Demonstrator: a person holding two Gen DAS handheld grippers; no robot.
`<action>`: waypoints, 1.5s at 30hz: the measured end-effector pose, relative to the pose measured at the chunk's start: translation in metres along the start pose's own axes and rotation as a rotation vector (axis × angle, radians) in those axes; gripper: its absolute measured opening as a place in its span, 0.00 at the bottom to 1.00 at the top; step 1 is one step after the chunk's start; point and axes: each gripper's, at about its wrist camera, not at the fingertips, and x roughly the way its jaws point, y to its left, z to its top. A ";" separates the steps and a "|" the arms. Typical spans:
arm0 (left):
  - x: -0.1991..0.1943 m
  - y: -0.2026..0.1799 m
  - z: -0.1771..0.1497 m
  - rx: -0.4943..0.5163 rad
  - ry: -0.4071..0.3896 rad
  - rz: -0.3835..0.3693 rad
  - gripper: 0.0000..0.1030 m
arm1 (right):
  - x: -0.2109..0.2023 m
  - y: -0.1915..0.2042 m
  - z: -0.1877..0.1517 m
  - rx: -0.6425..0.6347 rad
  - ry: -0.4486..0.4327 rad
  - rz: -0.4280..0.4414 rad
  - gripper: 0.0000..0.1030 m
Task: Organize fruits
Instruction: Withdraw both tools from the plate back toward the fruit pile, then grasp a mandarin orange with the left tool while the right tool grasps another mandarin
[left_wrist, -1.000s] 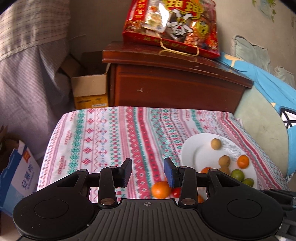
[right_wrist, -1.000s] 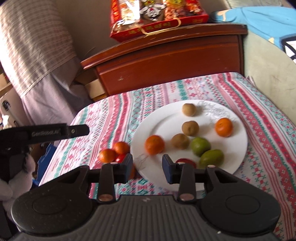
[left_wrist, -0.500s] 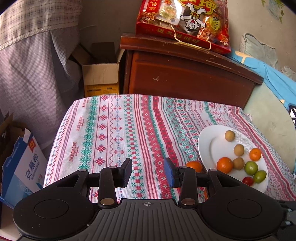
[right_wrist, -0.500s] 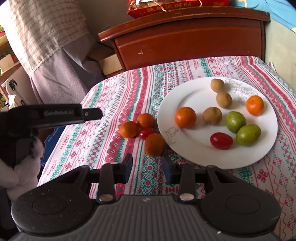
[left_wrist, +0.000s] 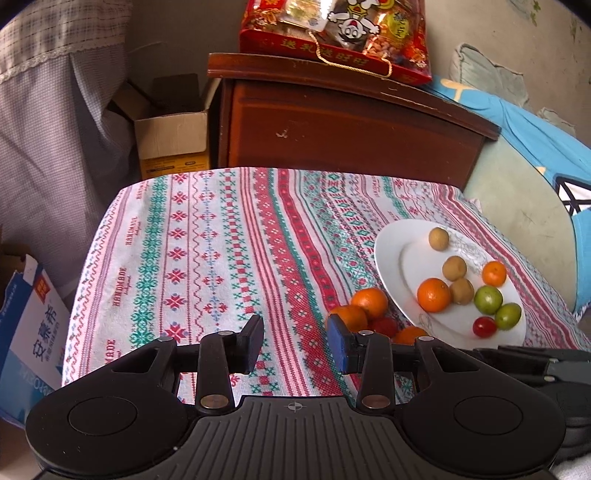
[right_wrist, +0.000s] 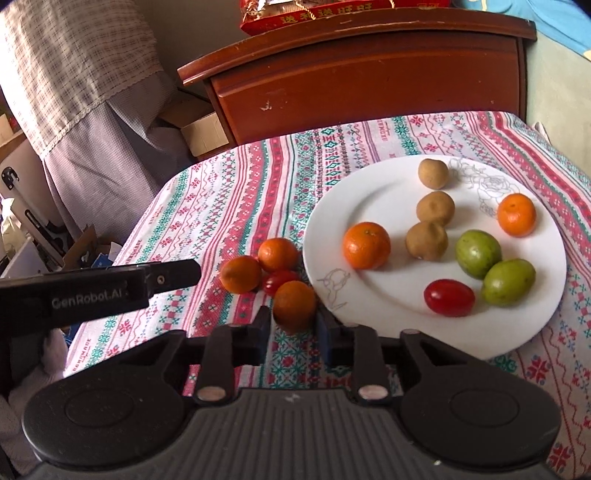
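The right gripper has the nearest orange directly between its fingers, and its jaws are closing on it; the pads sit at the fruit's two sides, seemingly touching or a hair off (I cannot tell that they press yet). That orange lies on the cloth just beside the plate, touching or nearly touching its near-left rim. The plate lies up and to the right of the gripper, so the carry, by my judgement, is a short lift over the rim to that side. The fruit is round, with no long axis to line up on.

Behind it on the cloth sit two more oranges and a tomato, bunched together. The plate already holds two oranges, three brown fruits, two green ones and a red tomato.

The left gripper hovers over bare cloth with its fingers apart and nothing between them; the loose cluster lies just right of its right finger. The right hand is plainly the nearer to the plate.

Writing: "GenRobot.AI" on the left gripper's side as seen from the right wrist; "HANDMADE" woven repeatedly along the cloth; Chinese characters on the blue box at far left and on the red snack bag atop the cabinet
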 end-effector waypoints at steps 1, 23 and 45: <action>0.001 0.000 -0.001 0.001 0.001 -0.005 0.36 | 0.000 -0.001 0.000 0.000 0.001 0.003 0.25; 0.022 -0.018 -0.007 0.102 -0.001 -0.081 0.36 | -0.011 0.002 -0.006 -0.047 0.026 0.003 0.27; 0.010 -0.017 -0.003 0.062 -0.068 -0.064 0.26 | -0.013 0.006 0.000 -0.068 -0.001 0.036 0.25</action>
